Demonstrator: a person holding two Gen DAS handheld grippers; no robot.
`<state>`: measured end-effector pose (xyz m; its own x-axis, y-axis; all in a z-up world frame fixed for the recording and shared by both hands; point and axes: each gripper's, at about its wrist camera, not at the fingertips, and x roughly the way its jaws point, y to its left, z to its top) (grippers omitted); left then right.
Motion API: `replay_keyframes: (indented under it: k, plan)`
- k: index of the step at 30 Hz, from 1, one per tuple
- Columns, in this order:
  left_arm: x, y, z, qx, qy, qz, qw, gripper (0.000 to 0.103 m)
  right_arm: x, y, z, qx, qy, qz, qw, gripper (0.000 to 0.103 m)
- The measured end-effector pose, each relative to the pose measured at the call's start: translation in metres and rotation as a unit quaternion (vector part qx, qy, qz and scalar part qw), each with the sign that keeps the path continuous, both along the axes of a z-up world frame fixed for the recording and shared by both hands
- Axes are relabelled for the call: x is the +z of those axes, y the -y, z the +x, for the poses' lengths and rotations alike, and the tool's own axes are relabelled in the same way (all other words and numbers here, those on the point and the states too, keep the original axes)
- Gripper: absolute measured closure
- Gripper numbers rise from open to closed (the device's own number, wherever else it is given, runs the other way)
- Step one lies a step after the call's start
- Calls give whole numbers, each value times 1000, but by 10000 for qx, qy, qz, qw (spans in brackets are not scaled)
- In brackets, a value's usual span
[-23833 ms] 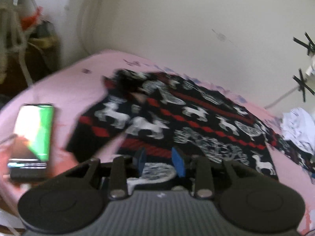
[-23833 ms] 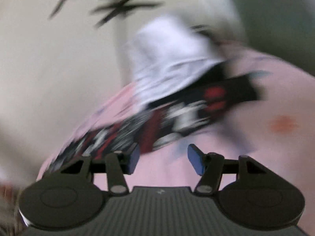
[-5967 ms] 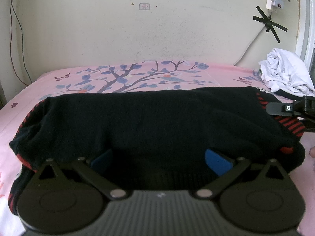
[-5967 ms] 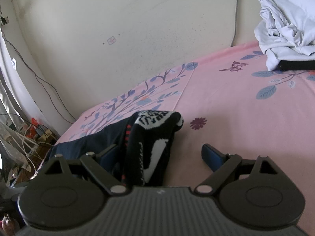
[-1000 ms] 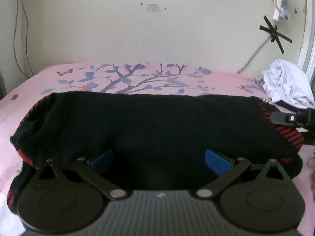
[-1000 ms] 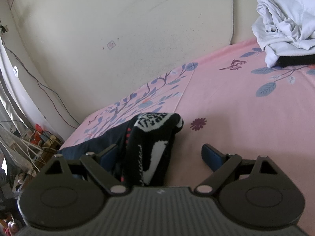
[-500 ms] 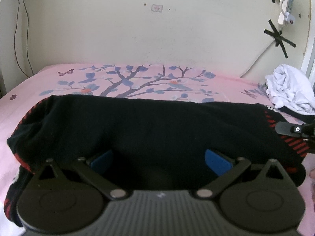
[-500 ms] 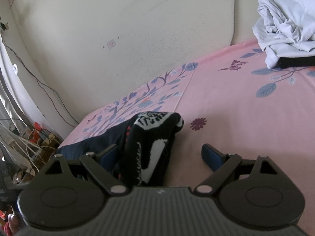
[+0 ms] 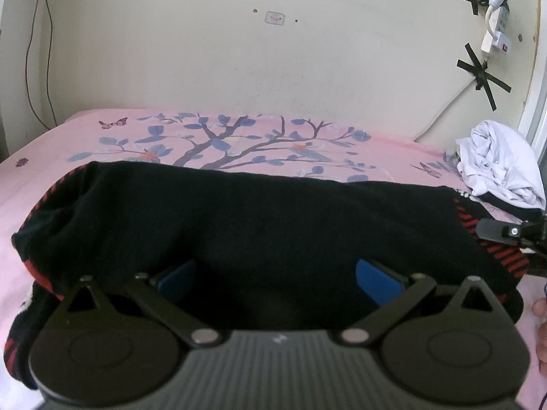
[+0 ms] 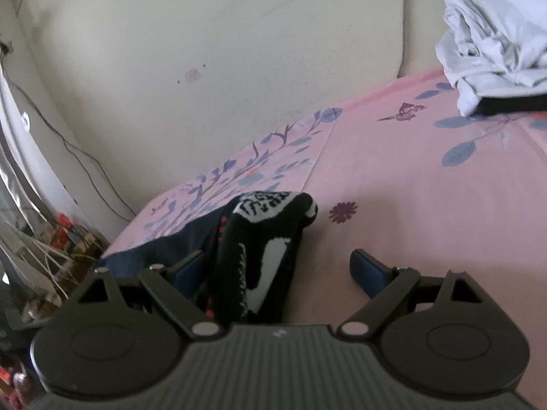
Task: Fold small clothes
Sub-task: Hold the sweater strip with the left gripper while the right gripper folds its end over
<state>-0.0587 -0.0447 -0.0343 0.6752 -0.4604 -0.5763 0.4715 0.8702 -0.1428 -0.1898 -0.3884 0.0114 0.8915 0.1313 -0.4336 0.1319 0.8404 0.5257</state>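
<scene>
Your sweater (image 9: 259, 225) lies folded lengthwise between both grippers' wide-spread fingers (image 9: 376, 275), gripped by neither; the crosswise folds are left.

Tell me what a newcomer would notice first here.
A black sweater with red-striped edges lies folded across the near part of the pink floral bedsheet, filling the space ahead of the open left hand-held gripper. A crumpled white garment sits at the bed's far right, near the wall.
</scene>
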Motion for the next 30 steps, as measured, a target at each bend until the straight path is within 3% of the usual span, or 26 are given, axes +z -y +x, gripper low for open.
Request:
replay_keyframes:
  k: [4, 9, 11, 14, 15, 17, 20, 22, 23, 24, 26, 30]
  plan:
    - [0, 0, 0, 0, 1, -11, 10000, 0, 0, 6, -6, 177, -9, 210, 9996, 18]
    - [4, -10, 0, -42, -93, -328, 9994, 1, 4, 12, -19, 207, -315, 639, 9972, 20]
    - [9, -18, -1, -112, -194, -537, 9983, 11, 7, 11, -23, 242, -445, 581, 9970, 27]
    - [23, -32, -1, -233, -199, -874, 9957, 20, 10, 4, -22, 375, -610, 432, 9965, 30]
    - [26, -36, 0, -211, -172, -910, 9955, 27, 10, 2, -19, 431, -665, 437, 9959, 30]
    - [30, -42, 7, -226, -264, -1000, 9944, 51, 10, -6, -12, 591, -751, 502, 9942, 30]
    - [20, -41, 27, -233, -689, -963, 9927, 69, 11, -26, 9, 871, -836, 465, 9916, 36]
    - [7, -39, 35, -199, -768, -970, 9921, 76, 13, -37, 22, 913, -955, 309, 9908, 47]
    - [5, -41, 35, -214, -734, -1065, 9914, 76, 15, -38, 27, 925, -1034, 433, 9894, 60]
    - [3, -44, 36, -209, -774, -1141, 9902, 77, 18, -37, 29, 936, -1007, 602, 9887, 65]
    - [1, -51, 38, -207, -887, -1260, 9878, 82, 38, -42, 28, 1090, -720, 601, 9896, 69]
    - [0, -64, 41, -250, -1053, -1492, 9829, 84, 96, -92, 33, 1780, -32, -322, 9835, 73]
